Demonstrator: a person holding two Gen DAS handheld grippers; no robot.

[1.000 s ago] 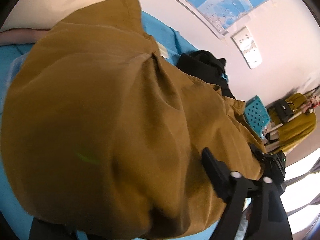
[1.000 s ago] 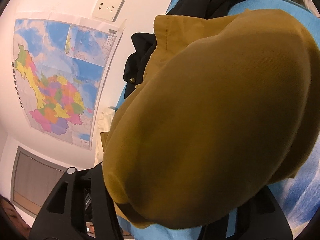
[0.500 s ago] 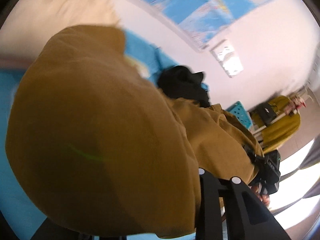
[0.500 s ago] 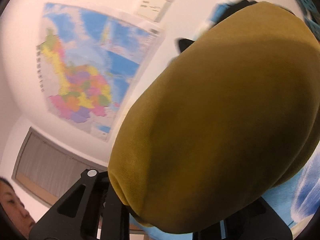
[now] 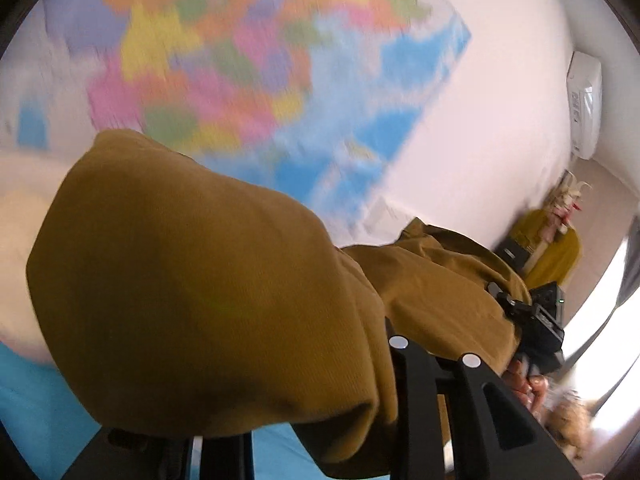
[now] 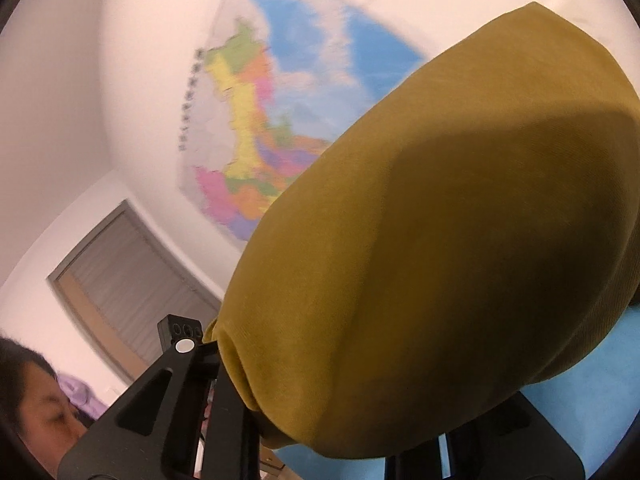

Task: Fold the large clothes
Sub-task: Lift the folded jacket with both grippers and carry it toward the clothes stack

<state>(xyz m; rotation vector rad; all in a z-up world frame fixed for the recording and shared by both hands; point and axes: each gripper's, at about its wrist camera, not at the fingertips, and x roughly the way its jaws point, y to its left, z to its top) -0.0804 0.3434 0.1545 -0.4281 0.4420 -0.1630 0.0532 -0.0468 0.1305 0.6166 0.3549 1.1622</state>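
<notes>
1. While both grippers' fingers stay hidden under it, the mustard-yellow corduroy garment [image 5: 208,300] bulges over each, clamped at both ends.
2. Only the left view shows the right gripper [image 5: 536,320] and its hand [image 5: 528,384].
3. Only the right view shows a grey-shuttered window [image 6: 132,280].

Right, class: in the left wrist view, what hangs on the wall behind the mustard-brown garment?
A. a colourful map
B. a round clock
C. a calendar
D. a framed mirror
A: above the mustard-brown garment, a blurred colourful map with blue areas covers the white wall.
</notes>
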